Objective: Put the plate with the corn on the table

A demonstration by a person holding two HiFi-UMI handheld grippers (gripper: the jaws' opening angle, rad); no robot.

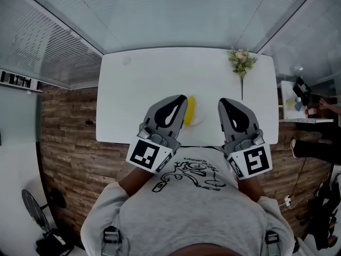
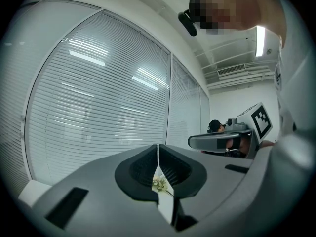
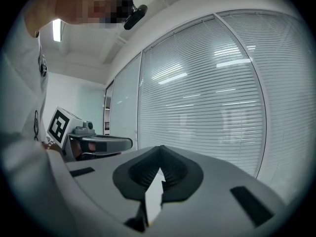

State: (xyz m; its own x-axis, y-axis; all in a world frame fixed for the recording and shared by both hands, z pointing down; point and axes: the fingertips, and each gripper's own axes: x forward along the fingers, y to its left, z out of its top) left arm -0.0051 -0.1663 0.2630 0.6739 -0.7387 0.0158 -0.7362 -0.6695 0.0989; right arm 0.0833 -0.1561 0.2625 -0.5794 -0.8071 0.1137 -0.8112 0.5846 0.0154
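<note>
A yellow corn cob (image 1: 189,110) lies on a small white plate (image 1: 197,119) on the white table (image 1: 138,84), near its front edge. My left gripper (image 1: 183,98) hovers just left of the corn and hides the plate's left side. Its jaws are shut with nothing between them (image 2: 158,147). My right gripper (image 1: 223,101) hangs to the right of the plate, apart from it. It is shut and holds nothing (image 3: 160,149). Both grippers point toward the window blinds, so neither gripper view shows the plate.
A sprig of flowers (image 1: 241,62) lies at the table's far right, and shows through the left jaws' slit (image 2: 159,183). Window blinds (image 1: 176,9) close off the far side. A side table with small items (image 1: 301,103) stands at the right, above the wood floor (image 1: 66,143).
</note>
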